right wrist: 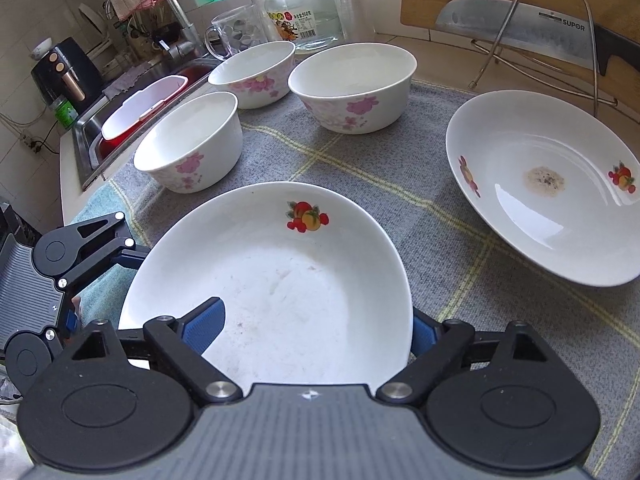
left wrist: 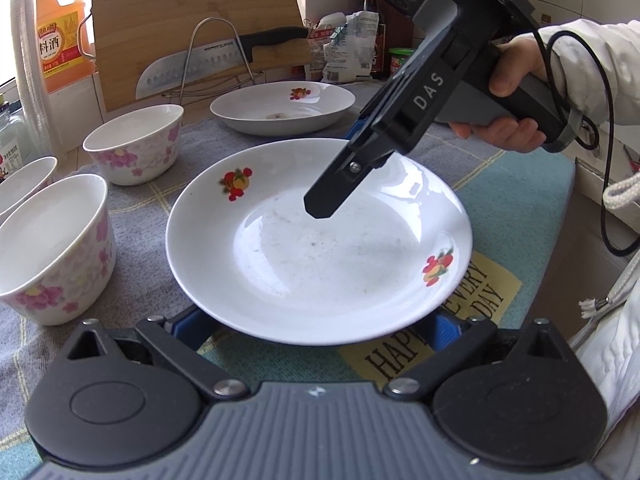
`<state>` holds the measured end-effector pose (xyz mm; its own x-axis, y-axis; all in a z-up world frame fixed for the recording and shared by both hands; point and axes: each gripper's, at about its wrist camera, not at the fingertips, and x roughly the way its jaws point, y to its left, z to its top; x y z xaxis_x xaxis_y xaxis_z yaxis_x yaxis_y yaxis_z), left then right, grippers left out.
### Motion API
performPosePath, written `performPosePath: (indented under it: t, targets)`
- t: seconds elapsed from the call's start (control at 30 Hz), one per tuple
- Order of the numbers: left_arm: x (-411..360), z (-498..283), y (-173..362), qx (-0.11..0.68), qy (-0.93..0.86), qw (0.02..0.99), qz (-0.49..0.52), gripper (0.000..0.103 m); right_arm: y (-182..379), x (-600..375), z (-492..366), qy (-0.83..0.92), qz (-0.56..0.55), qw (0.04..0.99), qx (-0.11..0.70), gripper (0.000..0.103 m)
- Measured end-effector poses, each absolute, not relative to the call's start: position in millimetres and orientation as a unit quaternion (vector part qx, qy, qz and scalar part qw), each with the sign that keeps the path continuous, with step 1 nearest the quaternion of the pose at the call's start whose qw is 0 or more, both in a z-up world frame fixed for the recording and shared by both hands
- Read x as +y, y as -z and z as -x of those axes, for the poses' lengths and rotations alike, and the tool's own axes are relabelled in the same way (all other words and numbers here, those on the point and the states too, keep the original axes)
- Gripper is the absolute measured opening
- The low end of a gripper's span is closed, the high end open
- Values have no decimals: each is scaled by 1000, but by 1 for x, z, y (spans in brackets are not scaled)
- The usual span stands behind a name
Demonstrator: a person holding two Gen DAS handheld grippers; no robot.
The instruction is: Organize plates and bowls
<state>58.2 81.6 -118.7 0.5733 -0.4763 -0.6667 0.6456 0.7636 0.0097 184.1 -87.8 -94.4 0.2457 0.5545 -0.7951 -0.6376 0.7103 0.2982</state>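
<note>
A white plate (left wrist: 320,256) with fruit prints lies on the cloth in the middle. My right gripper (right wrist: 312,332) is open astride its rim: one blue pad (right wrist: 204,328) hangs over the plate's inside and the other sits outside the rim. My left gripper (left wrist: 314,324) is open at the opposite rim, its blue pads partly hidden by the plate. A second plate (right wrist: 540,184) with a brown stain lies apart to the right. Three white bowls with pink flowers (right wrist: 188,144) (right wrist: 252,72) (right wrist: 352,88) stand upright behind.
A person's hand in a white sleeve (left wrist: 516,92) holds the right gripper. A wire rack with a knife (left wrist: 208,68) and a wooden board (left wrist: 192,8) stand at the back beside bottles. Left of the bowls in the right wrist view are a sink (right wrist: 132,112), a glass mug (right wrist: 236,36) and a jar (right wrist: 304,16).
</note>
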Motion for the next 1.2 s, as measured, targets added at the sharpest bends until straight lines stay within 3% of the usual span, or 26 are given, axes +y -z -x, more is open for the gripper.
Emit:
performPosePath:
  t: [1.2]
  targets:
    - [74,-62,105,344,326,869,-145,101,83,-98,-188,-366,-5,786,498,92]
